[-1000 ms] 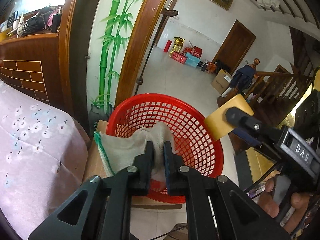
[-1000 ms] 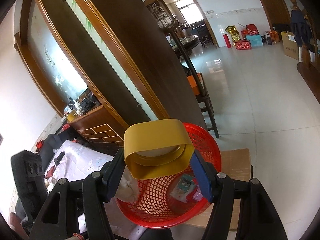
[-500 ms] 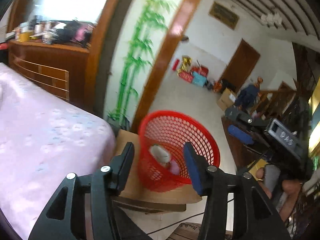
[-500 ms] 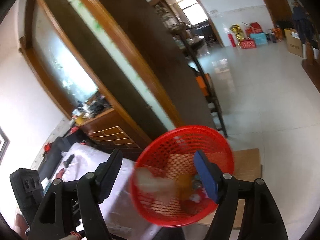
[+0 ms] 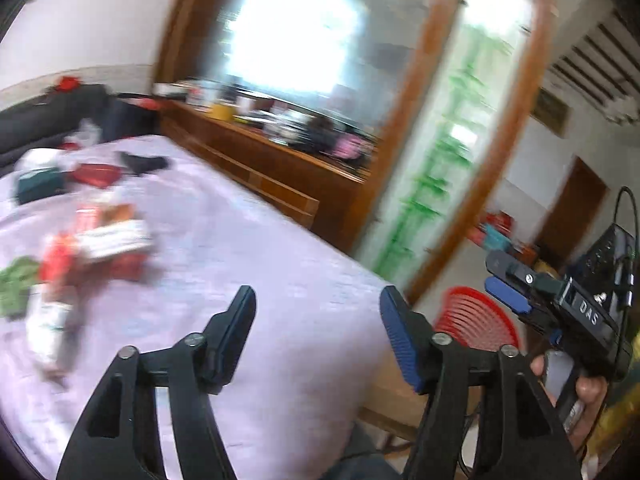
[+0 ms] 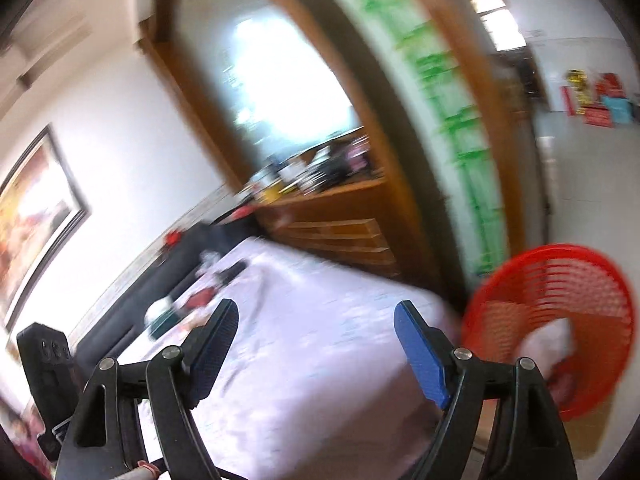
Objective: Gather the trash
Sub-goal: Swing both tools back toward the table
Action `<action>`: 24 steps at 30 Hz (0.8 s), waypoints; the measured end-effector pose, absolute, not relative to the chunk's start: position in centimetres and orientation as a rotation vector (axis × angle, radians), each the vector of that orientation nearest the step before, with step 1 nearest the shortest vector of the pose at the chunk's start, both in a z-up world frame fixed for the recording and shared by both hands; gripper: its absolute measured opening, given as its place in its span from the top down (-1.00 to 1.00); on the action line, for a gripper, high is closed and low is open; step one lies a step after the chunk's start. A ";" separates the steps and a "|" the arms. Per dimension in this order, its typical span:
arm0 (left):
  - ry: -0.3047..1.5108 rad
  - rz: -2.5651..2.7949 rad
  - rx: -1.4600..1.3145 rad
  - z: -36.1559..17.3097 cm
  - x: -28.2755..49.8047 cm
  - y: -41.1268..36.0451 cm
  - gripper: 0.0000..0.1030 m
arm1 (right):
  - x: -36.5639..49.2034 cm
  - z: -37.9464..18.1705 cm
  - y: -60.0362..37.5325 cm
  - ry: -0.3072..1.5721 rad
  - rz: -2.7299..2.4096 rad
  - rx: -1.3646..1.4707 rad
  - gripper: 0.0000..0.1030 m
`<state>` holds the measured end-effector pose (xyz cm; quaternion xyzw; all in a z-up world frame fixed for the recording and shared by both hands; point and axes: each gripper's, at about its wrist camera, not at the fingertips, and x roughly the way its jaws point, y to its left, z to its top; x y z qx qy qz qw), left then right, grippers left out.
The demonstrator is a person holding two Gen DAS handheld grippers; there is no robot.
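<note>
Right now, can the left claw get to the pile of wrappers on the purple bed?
Probably yes. The left claw is open and empty, and only bare purple bed lies between it and the blurry wrappers.

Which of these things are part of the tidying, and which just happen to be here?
Part of the job: red basket; litter on the bedspread; left gripper and right gripper, both open and empty.

Just around: wooden dresser; framed picture.

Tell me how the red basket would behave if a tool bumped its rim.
The red basket looks like thin open-mesh plastic, so probably light and springy. It seems to hold only a few scraps, so a bump might slide or tip it off the cardboard box it sits on.
</note>
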<state>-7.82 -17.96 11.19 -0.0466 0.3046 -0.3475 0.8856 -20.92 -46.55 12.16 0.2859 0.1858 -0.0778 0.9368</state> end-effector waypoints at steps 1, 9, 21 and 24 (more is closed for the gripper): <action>0.630 -0.690 -0.096 11.3 -7.7 -16.8 -0.28 | -19.8 12.1 -45.2 0.385 -0.126 0.570 -0.63; 0.600 -0.461 -0.110 11.6 -4.8 -7.6 -0.29 | -11.7 11.3 -36.7 0.465 0.074 0.503 -0.63; 0.651 -0.364 -0.059 8.8 -2.6 -2.7 -0.28 | -2.8 8.7 -29.2 0.588 0.212 0.466 -0.63; 0.693 -0.374 -0.052 7.5 -1.6 -2.8 -0.28 | -1.6 8.2 -28.8 0.600 0.220 0.476 -0.59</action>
